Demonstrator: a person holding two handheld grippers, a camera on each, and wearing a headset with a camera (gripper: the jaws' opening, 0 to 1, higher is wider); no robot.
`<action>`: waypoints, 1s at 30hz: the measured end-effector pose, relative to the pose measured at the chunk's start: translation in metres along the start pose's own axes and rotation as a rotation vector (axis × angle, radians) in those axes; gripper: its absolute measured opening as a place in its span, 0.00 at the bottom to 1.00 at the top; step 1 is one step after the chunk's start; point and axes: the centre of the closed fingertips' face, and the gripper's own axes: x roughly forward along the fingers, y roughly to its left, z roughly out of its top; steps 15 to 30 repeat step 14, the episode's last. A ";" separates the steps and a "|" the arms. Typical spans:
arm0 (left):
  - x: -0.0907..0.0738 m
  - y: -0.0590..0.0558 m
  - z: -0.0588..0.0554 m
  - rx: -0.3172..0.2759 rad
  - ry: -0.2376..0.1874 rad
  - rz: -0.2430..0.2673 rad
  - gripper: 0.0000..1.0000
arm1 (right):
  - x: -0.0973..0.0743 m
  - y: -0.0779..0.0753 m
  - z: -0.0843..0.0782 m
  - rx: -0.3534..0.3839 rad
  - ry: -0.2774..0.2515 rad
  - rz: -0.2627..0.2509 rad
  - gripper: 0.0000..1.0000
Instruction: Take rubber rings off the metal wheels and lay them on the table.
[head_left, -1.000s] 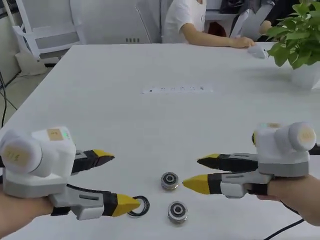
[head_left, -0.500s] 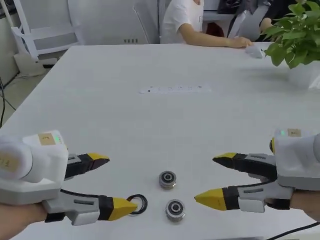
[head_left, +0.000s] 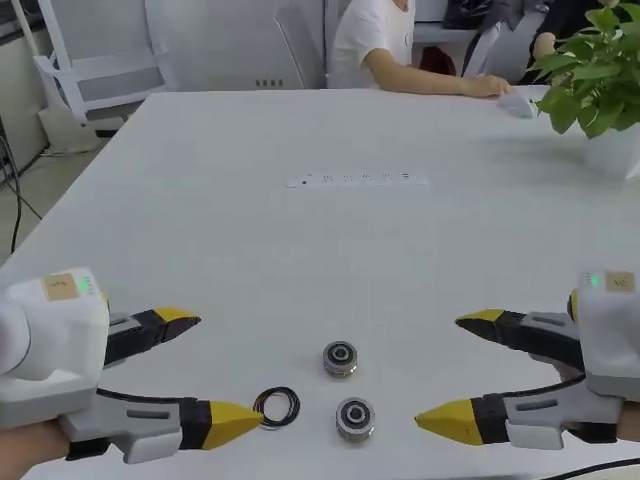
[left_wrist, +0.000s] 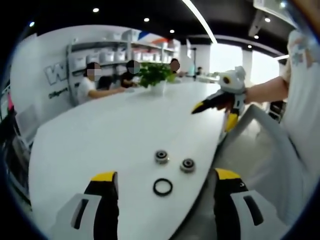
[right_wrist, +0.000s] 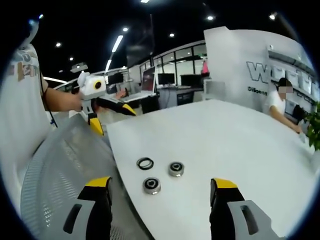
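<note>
Black rubber ring (head_left: 277, 406) lies beside left gripper (head_left: 222, 369); it and right gripper (head_left: 445, 370), jaws apart, have backed off the wheels (head_left: 340, 359).

Rubber ring (head_left: 277, 406) flat beside near wheel (head_left: 355, 418), far wheel (head_left: 340, 359).

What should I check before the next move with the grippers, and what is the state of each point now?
1. Left gripper is open and holds nothing: ok.
2. Right gripper is open and holds nothing: ok.
3. Black rubber ring lies flat on the table, not gripped: ok.
4. Far wheel and near wheel lie between the grippers, apart from each other: ok.
5. Nothing stands between either gripper and the wheels: ok.
6. A rubber ring remains on either wheel: cannot tell, the wheels are too small in the pictures.
</note>
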 end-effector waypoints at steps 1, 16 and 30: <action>-0.001 0.001 -0.001 -0.005 -0.001 0.004 0.79 | -0.001 0.000 -0.001 -0.006 0.006 -0.005 0.80; -0.015 0.006 -0.005 -0.031 -0.011 0.054 0.79 | -0.011 -0.004 -0.006 -0.005 0.002 -0.036 0.81; -0.015 0.006 -0.005 -0.031 -0.011 0.054 0.79 | -0.011 -0.004 -0.006 -0.005 0.002 -0.036 0.81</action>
